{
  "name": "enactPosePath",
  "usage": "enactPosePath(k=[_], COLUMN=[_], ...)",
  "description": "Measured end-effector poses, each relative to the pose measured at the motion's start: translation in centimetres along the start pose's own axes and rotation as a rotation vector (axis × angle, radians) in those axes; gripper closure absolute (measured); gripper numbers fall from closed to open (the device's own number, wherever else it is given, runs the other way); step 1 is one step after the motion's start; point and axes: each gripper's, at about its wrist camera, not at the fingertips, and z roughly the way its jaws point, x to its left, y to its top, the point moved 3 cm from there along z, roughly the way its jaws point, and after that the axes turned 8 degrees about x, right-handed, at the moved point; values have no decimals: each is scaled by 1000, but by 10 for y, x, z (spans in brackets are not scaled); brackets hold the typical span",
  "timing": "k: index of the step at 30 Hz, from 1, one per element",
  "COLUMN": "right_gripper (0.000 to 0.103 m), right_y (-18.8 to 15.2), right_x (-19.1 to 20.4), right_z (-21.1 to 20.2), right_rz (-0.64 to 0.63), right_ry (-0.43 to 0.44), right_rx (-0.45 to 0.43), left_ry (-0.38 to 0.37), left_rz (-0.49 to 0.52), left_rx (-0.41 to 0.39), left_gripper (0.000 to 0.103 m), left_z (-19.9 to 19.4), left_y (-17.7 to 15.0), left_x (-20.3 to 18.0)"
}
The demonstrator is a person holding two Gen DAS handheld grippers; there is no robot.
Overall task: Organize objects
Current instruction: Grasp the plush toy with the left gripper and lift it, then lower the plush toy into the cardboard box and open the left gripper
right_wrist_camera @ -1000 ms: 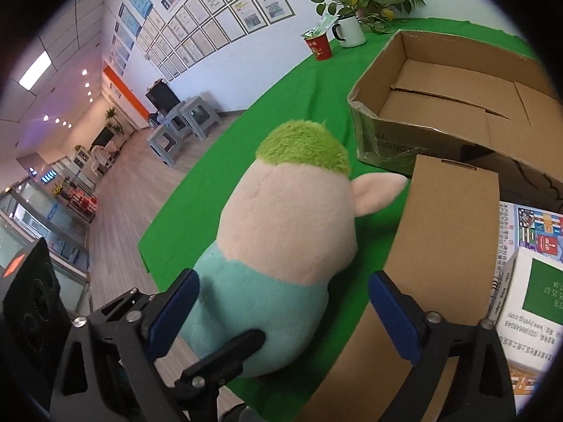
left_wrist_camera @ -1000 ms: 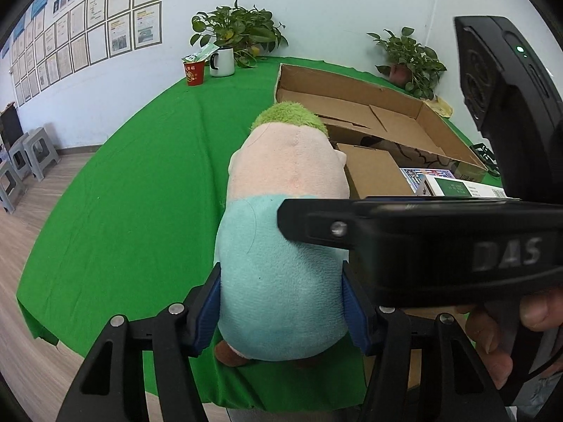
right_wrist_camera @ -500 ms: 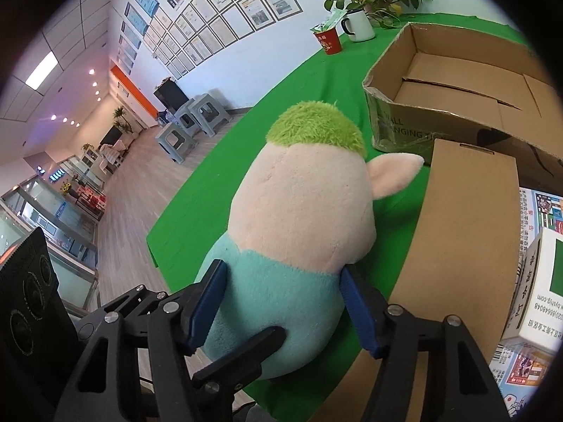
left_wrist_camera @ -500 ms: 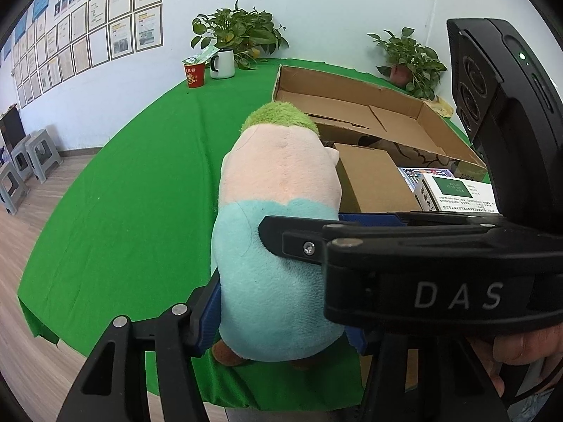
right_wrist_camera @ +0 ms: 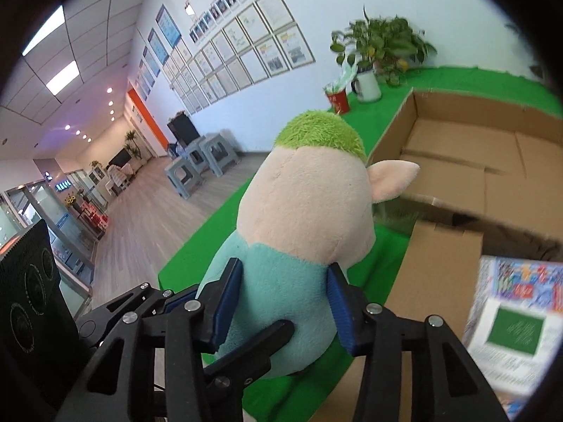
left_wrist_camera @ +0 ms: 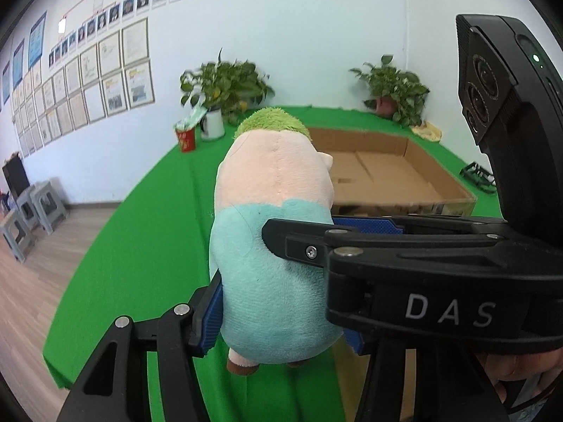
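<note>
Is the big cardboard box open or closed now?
Open: the big cardboard box shows its bare inner floor from above, with no flaps covering it.

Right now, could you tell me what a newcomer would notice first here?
The plush toy with green hair stands out, clamped at its teal body by both the left hand-held gripper and right hand-held gripper. Behind it lies an open cardboard box on the green table.

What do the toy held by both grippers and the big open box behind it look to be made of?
Plush toy: soft fabric, apparently stuffed, with a short fuzzy nap and a visible back seam; the green tuft looks shaggier. Open box: plain brown corrugated cardboard, matte, with creased flaps on its floor. Both grippers clamp the toy.
</note>
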Motion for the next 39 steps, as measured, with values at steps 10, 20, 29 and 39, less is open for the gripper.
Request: enactPosePath(k=[10,20,29,39], right_gripper=[59,59,59,58], right_y=[84,144,159,150], right_x=[-21,-59,-118,-168], right_z=[-54,-50,-5,89], right_rz=[-53,-25,48,136], right_ry=[-91,-137,-93,-4], right_rx=[-153,-127,-27,119], left_ry=[-49,-125,-136,-140], left_rz=[84,85,85,-5], left_rx=[-130,-61,82,251], left_gripper=[50,51,51,51], left_z=[1,49,144,250], left_y=[121,224,249,199], left_x=[-23,-30,-35,4])
